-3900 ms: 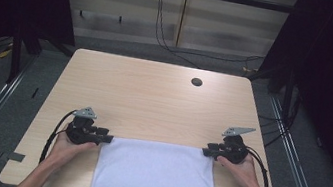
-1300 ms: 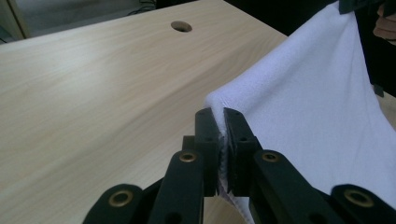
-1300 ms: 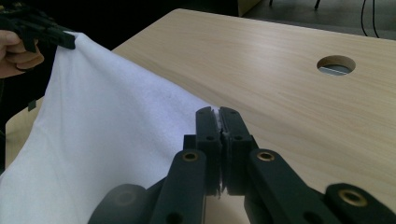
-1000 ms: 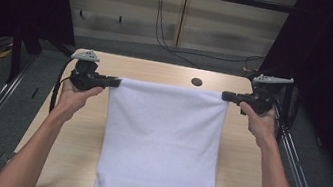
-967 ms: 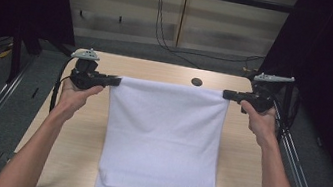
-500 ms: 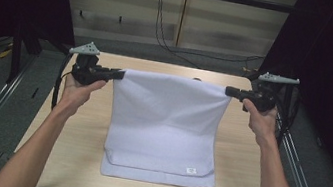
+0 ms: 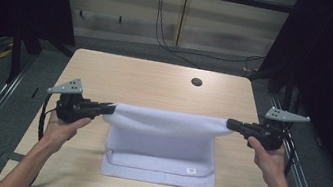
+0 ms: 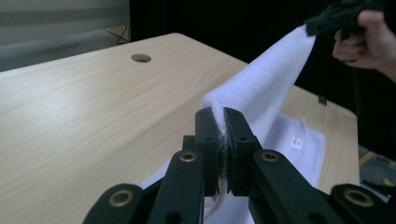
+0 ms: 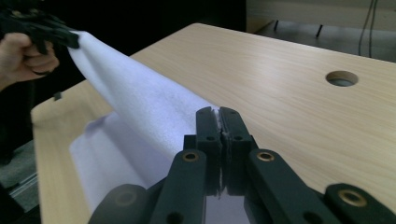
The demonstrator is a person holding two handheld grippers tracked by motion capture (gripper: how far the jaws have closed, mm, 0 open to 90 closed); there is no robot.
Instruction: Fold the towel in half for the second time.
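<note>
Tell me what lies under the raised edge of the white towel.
Under the white towel, held up by the left gripper and right gripper, lies its own lower layer on the wooden table; anything beneath is hidden.

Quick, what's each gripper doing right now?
Left gripper: shut on a corner of the white towel.
Right gripper: shut on the towel's other corner, edge lifted off the table.

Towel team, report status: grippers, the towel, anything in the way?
Left gripper and right gripper each shut on a towel corner. Towel raised between them, near edge on table. Nothing in the way.
</note>
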